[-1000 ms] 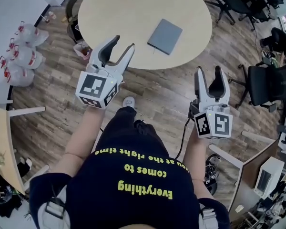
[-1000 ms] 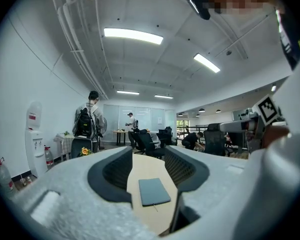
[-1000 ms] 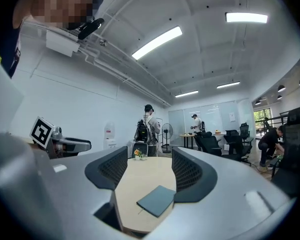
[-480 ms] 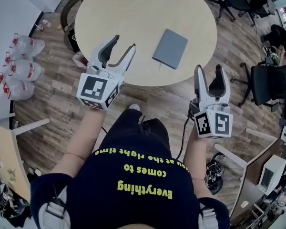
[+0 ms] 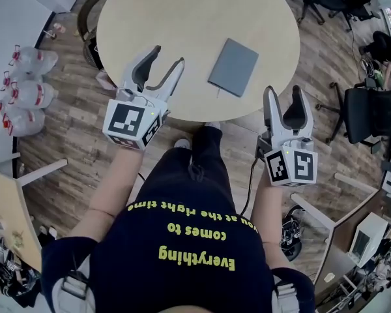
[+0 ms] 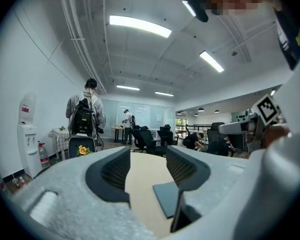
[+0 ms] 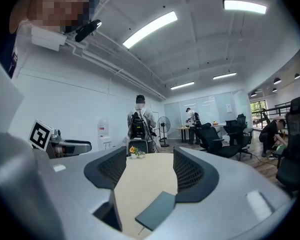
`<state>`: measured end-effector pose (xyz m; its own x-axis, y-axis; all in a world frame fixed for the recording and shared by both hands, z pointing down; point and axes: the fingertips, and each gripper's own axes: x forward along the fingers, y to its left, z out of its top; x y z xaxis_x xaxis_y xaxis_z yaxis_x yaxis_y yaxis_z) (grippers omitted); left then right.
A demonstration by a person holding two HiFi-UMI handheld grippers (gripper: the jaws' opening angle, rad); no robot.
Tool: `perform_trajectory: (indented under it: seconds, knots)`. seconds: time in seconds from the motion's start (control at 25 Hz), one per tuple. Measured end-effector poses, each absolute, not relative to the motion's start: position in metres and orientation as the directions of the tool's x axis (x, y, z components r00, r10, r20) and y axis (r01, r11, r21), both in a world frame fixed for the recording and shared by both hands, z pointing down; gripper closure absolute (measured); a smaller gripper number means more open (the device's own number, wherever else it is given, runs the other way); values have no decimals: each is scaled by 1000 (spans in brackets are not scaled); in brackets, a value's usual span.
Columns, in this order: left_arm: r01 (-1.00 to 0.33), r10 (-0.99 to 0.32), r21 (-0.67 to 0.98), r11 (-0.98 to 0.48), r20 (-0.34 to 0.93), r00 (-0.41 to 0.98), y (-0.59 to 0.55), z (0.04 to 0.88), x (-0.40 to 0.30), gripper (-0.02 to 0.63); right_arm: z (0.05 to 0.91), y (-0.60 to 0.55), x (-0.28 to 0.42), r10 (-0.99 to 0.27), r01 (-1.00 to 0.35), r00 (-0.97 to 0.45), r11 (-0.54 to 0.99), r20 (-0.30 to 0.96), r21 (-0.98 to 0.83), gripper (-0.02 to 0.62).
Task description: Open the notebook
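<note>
The left gripper (image 6: 147,158) has just been opening its jaws, which grip nothing; beyond them a closed grey notebook (image 6: 166,199) lies flat on the pale table (image 6: 139,184)

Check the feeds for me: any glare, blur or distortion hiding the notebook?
Head view: sharp, evenly lit, notebook plain on the table. Left gripper view: strong fisheye, dark corners, bright ceiling lights, the notebook partly behind one jaw. Right gripper view: same fisheye, notebook clear low between the jaws.
</note>
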<state>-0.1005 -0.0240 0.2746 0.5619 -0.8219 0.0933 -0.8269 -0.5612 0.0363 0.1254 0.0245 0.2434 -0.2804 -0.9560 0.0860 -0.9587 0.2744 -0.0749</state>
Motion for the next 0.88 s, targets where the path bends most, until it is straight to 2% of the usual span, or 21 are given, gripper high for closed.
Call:
perform_trajectory:
  seconds: [0.36, 0.6, 0.88]
  knots:
    - [-866, -865, 13, -499, 52, 499, -65, 258, -77, 383, 232, -36, 147, -927, -928, -372, 369, 54, -59, 305]
    - [-887, -886, -18, -462, 61, 460, -86, 257, -51, 383, 223, -68, 157, -897, -897, -439, 440, 44, 27, 306]
    - [-889, -889, -34, -457, 55, 455, -98, 260, -33, 383, 230, -87, 166, -882, -883, -469, 469, 50, -4, 311]
